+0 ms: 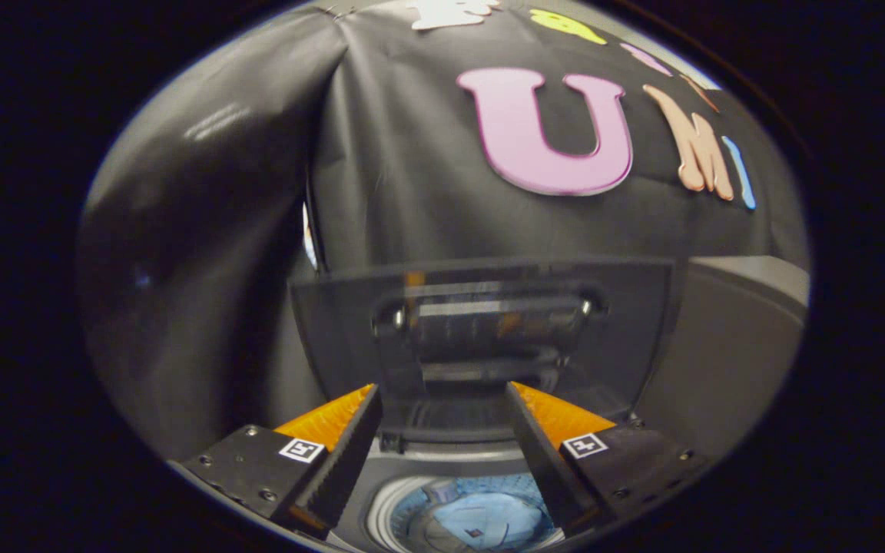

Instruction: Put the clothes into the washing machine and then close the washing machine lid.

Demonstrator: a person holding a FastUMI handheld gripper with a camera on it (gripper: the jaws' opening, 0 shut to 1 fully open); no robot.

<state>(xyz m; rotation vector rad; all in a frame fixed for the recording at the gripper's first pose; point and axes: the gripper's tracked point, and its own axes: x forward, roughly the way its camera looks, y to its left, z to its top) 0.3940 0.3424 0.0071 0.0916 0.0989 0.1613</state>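
While the washing machine lid (481, 330) stands raised, a smoky, see-through panel with a rectangular handle recess at its middle, the gripper (442, 403) hangs above the machine with its fingers apart, their tips reaching the lid's lower edge on either side of the handle. Ridged, ribbed pads (350, 453) line the inner faces of the fingers, and nothing is clamped between them. Below and between the fingers lies the round drum opening (465, 518), ringed in pale plastic, with light blue clothes (488, 514) crumpled inside it. To the right, the washing machine (727, 353) shows a smooth grey top surface with a rounded edge. Behind the lid, creased black cloth (412, 169) forms the far wall, folding into a corner on the left, where open room remains beside the lid's left edge.
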